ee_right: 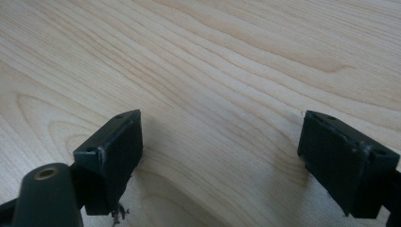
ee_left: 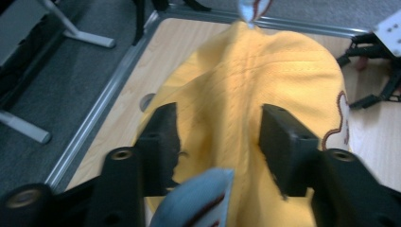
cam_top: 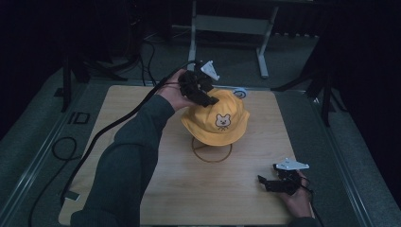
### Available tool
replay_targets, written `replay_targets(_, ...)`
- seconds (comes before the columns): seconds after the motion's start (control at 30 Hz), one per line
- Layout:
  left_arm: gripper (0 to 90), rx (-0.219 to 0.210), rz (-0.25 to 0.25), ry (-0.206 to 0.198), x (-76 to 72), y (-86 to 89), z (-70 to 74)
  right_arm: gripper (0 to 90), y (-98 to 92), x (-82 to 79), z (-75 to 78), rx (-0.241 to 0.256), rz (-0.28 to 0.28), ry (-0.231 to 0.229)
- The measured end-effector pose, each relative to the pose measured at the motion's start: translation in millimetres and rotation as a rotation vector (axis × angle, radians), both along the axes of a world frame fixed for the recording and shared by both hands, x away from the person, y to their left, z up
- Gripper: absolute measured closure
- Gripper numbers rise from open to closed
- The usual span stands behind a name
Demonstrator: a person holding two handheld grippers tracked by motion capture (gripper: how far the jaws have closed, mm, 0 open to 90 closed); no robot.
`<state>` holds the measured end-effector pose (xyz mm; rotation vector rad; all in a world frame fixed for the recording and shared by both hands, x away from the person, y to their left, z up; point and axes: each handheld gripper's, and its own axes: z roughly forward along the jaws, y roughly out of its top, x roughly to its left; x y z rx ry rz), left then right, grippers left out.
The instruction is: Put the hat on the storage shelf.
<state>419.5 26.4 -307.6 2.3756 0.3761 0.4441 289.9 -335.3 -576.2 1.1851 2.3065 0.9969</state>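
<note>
our left tongs (cam_top: 204, 92) pinch the crown of the yellow hat (cam_top: 218, 120) on its wire stand (cam_top: 211, 150) mid-surface. right tongs (cam_top: 276, 182) rest wide open, empty, near right. next, probably lift straight up.

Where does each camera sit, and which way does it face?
High view: above the person's side, looking forward and down on the wooden table; forearms, both grippers.
Left gripper view: on the left gripper, jaws around the yellow hat; shared with high view.
Right gripper view: on the right gripper, facing bare tabletop, jaws apart.
</note>
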Motion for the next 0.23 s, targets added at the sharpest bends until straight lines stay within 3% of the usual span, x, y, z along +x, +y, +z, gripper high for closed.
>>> replay_targets(0.07,44.3,-0.011,0.001,-0.002,0.1,2.1,1.3,14.7,0.0,0.0,0.0,0.0,0.0,0.0)
replay_targets(0.1,39.8,-0.066,0.014,-0.006,-1.4,8.4,6.4,14.7,0.0,0.0,0.0,0.0,0.0,0.0)
replay_targets(0.23,35.6,-0.089,0.017,-0.026,-4.2,14.0,12.6,14.7,-0.1,0.1,0.0,-0.001,0.002,0.0)
